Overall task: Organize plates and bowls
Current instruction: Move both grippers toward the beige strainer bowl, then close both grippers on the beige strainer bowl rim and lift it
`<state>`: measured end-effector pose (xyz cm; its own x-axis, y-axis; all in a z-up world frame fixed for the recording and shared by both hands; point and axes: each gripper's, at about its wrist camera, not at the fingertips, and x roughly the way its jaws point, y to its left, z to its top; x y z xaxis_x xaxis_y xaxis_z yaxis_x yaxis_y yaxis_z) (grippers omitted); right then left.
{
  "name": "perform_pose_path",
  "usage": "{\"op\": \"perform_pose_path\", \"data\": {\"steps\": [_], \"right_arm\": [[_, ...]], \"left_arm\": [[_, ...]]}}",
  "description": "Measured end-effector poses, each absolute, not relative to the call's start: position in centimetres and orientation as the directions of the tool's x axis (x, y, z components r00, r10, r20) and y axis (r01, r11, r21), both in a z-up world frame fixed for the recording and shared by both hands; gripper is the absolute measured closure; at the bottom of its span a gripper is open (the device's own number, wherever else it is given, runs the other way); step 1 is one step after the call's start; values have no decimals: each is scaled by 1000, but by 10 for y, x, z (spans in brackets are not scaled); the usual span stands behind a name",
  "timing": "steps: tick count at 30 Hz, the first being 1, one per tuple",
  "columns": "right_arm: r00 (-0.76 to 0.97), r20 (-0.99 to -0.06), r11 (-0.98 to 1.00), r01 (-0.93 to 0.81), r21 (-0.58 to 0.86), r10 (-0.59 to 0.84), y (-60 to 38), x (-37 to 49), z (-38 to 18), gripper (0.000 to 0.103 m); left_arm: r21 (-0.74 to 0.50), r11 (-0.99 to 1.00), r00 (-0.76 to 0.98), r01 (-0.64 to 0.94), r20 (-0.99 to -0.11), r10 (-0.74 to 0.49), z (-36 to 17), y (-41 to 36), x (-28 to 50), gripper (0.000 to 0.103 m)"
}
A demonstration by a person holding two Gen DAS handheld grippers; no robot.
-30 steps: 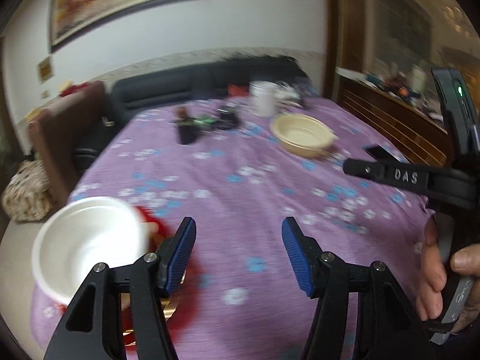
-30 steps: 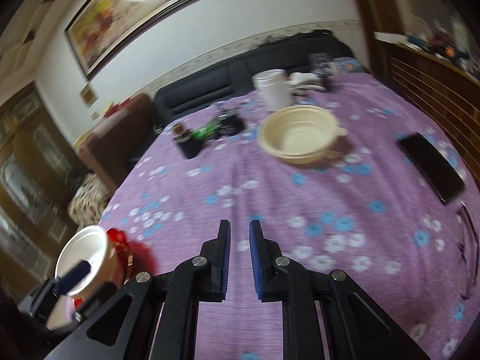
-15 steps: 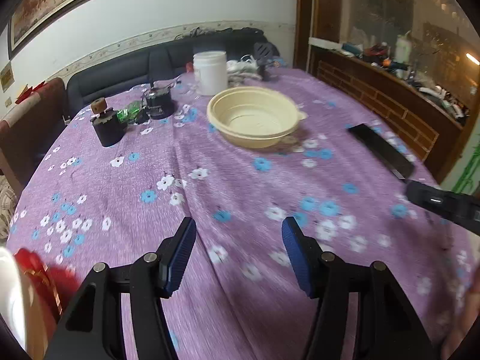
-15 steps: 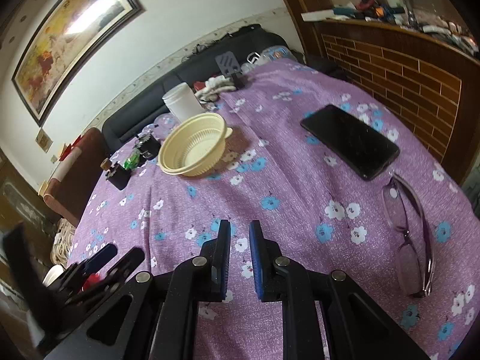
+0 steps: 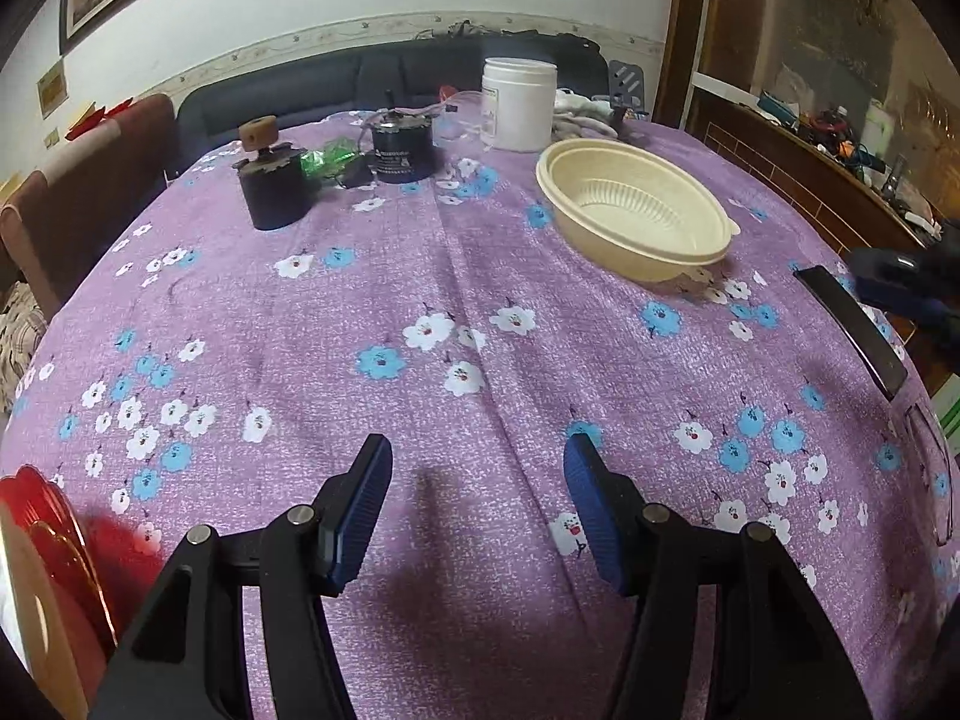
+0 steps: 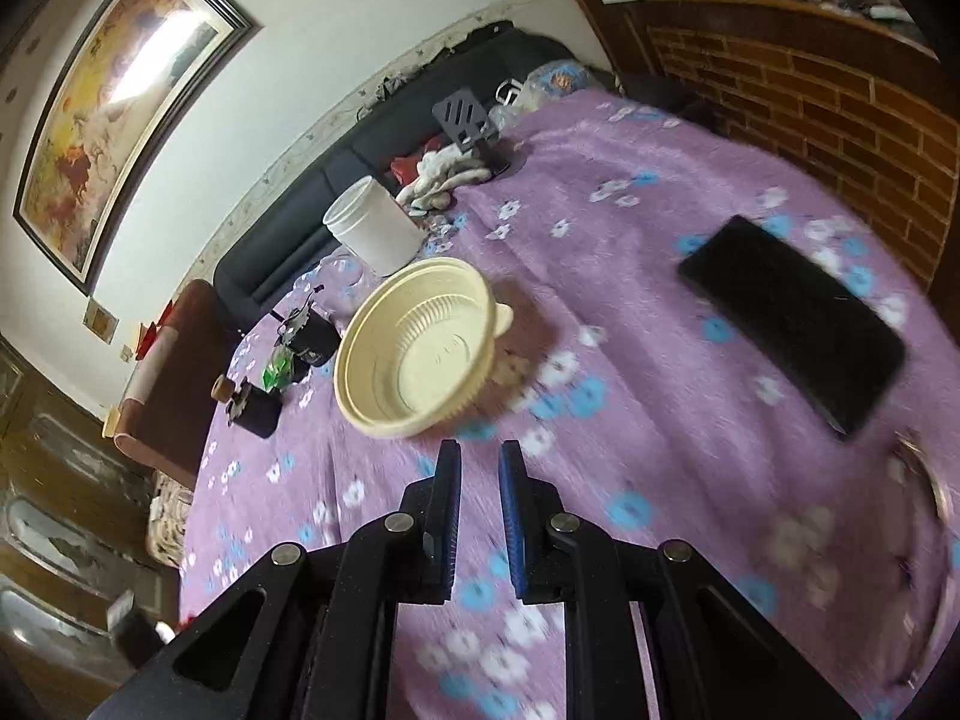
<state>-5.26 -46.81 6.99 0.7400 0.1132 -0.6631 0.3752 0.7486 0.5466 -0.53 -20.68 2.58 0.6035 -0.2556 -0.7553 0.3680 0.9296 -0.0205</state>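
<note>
Room: dining corner, white wall with framed painting, dark sofa behind, brick-faced counter to the right.
Surface: purple flowered cloth covers my whole working surface.
Change: a second ago my left view held the white bowl on its red plate close by; now only the plate's red edge shows at lower left, and both views have swung toward the far side. I judge that stack finished and the next piece being approached.
Task's thing: cream bowl, upright and empty, well apart from the red plate, just beside the white jar.
Phone: dark slab, right of the bowl, apart from it.
Left tool: pads stand wide, nothing between them.
Right tool: pads nearly together, narrow gap, holding nothing; aimed just short of the bowl.
Small items: two dark cylinders, one bearing a white label.
Writing: label text too small to read.
</note>
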Motion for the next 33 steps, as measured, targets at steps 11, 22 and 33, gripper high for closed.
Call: {"op": "perform_pose_path", "data": {"steps": [11, 22, 33], "right_arm": [[705, -693, 672, 441, 595, 151, -480, 19, 34, 76], [710, -683, 720, 383, 578, 171, -465, 12, 34, 94], [667, -628, 773, 120, 622, 402, -397, -110, 81, 95]], "left_arm": [[-32, 942, 620, 333, -746, -244, 30, -198, 0, 44], [-37, 957, 671, 287, -705, -229, 41, -187, 0, 44], [-164, 957, 759, 239, -583, -289, 78, -152, -8, 44]]}}
